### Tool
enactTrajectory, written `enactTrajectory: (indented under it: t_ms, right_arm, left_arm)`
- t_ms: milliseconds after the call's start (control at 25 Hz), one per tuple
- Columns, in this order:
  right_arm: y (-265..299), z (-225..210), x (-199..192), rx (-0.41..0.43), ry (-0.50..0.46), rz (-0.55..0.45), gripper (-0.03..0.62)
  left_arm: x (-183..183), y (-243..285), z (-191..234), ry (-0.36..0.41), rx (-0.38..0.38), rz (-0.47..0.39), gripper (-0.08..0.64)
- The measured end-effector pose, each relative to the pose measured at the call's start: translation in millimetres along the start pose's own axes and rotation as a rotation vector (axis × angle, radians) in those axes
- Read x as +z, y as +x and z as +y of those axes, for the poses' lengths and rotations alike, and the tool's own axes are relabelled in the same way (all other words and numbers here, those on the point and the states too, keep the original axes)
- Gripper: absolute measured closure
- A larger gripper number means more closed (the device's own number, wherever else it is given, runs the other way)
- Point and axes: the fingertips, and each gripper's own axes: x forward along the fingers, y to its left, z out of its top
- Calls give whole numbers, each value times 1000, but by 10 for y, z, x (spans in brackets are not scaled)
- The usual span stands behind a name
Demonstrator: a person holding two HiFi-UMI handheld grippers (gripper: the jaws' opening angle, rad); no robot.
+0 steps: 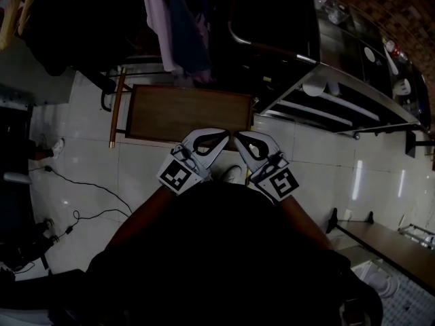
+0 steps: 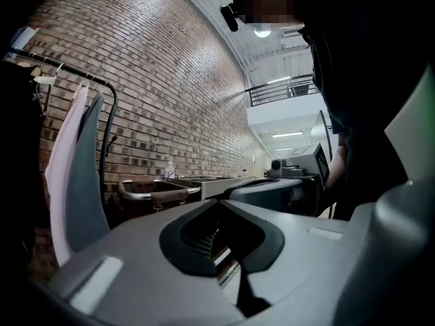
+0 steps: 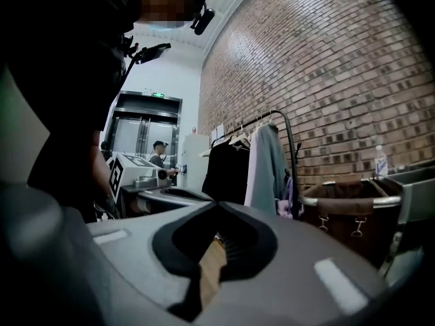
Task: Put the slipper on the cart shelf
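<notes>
In the head view both grippers are held close in front of my body, tips nearly touching. My left gripper (image 1: 225, 136) and right gripper (image 1: 237, 137) are both shut with nothing between the jaws. They hover over the near edge of the brown wooden cart shelf (image 1: 183, 113). A small pale shape (image 1: 233, 174) lies on the floor below, between the grippers; it may be the slipper, I cannot tell. In the left gripper view its jaws (image 2: 219, 201) meet at the tips, with the right gripper (image 2: 272, 190) beyond. The right gripper's jaws (image 3: 217, 202) are likewise shut.
A clothes rack with hanging garments (image 1: 170, 19) stands behind the cart. A dark laundry bin (image 1: 272, 19) and a steel counter (image 1: 353, 80) are at the right. Black cables (image 1: 81, 189) cross the white floor at left. A low bench (image 1: 387, 240) is at lower right.
</notes>
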Motion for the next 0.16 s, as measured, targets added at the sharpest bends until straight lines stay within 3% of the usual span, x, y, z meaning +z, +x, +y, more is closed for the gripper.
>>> enactTrajectory:
  t_ms: [160]
  right_arm:
    - [-33, -35, -31, -5, 9, 1, 592]
  left_arm:
    - [-21, 63, -10, -15, -5, 4, 558]
